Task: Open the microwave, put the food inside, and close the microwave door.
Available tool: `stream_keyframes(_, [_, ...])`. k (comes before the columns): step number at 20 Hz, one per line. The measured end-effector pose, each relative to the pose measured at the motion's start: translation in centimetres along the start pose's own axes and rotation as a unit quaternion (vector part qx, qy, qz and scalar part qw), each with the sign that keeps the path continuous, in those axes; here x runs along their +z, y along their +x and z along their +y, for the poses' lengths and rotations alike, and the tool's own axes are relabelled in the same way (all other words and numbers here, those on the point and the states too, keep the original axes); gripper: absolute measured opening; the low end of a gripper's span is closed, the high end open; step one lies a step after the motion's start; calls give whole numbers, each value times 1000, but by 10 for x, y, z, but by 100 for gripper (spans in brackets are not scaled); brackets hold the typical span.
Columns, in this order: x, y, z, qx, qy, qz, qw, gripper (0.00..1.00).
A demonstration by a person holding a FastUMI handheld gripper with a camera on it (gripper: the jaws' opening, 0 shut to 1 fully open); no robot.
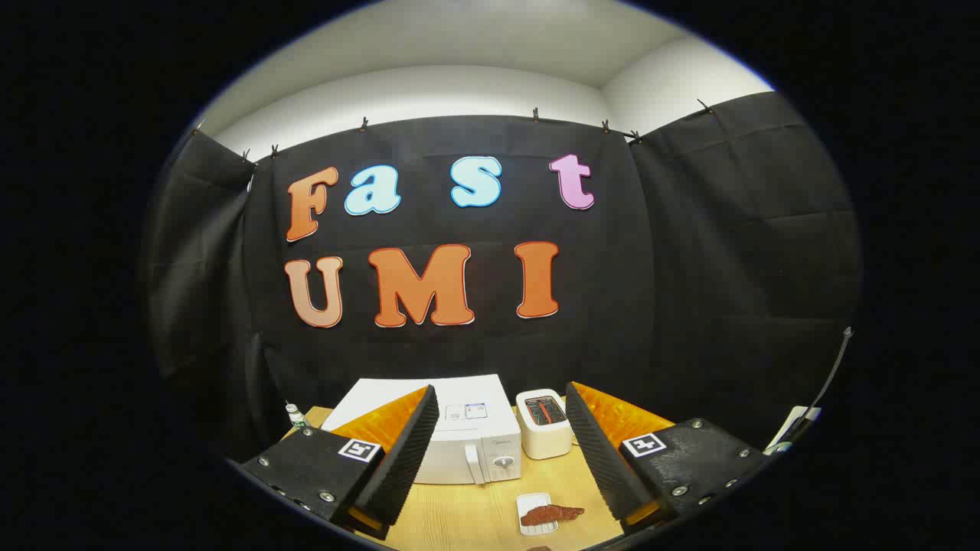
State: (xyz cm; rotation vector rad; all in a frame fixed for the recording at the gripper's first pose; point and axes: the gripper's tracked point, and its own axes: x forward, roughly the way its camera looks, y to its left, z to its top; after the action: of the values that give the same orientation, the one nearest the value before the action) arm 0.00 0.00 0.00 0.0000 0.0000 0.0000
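Observation:
A white microwave (467, 440) stands on the wooden table (459, 513) beyond my fingers, its door closed, with a handle and a knob on its right side. A small white plate (534, 511) with a reddish-brown piece of food (550, 514) lies in front of the microwave, low between my fingers and nearer the right one. My gripper (501, 501) hangs above the table, open, with nothing between its fingers. The left finger hides the microwave's left front.
A white toaster (543, 422) stands just right of the microwave. A small bottle (295, 415) sits at the table's far left corner. Black cloth walls close in behind and on both sides. A thin cable (831, 375) hangs at the right.

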Motion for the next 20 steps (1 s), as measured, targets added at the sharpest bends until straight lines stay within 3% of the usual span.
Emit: stream_keyframes(20, [-7, 6, 8, 25, 2, 11, 1000, 99])
